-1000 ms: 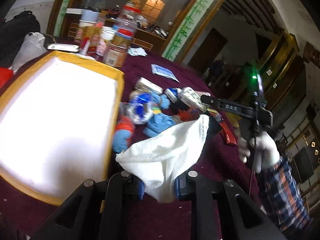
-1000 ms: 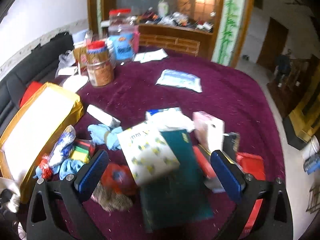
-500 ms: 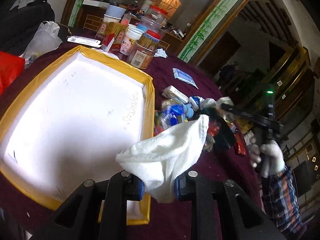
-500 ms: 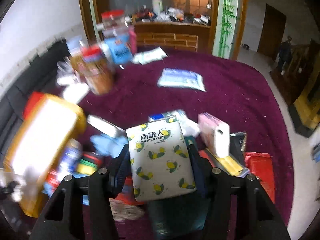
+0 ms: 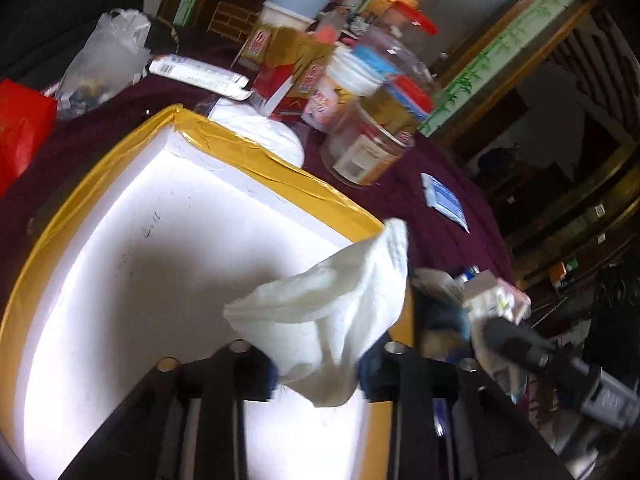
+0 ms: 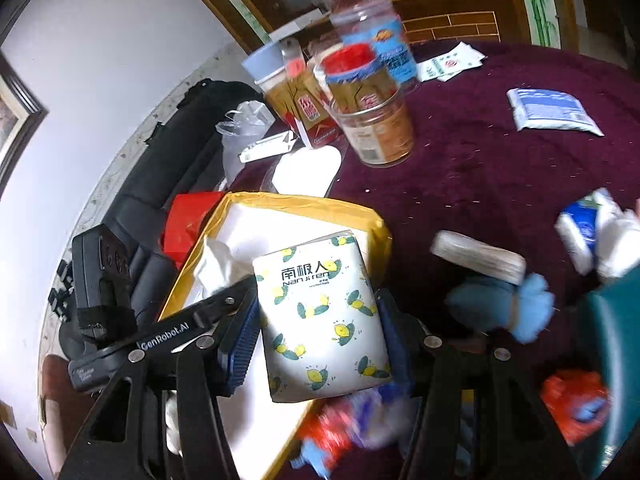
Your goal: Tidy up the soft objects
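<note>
Your left tool hangs over the white foam box with the yellow-taped rim, and its jaws are opening right now. The white cloth sits between them, bunched and drooping over the box interior; you can see a gap on the right side between the blue pad and the cloth, so the pads no longer seem to press it.

Your right tool is clenched on the tissue pack, the white one printed with lemons. Both blue pads press its sides, and the pack stands upright between them, above the near corner of the box. From this view your left tool shows at the left, with the cloth at its tip inside the box.

On the bench, covered in dark purple cloth, a loose pile of soft things lies to the right of the box: a blue cloth bundle, a flat wrapped pack, something red that is blurred. A clear jar with a red lid stands beyond the box, and a blue-and-white packet lies well apart, further out on the bench.
</note>
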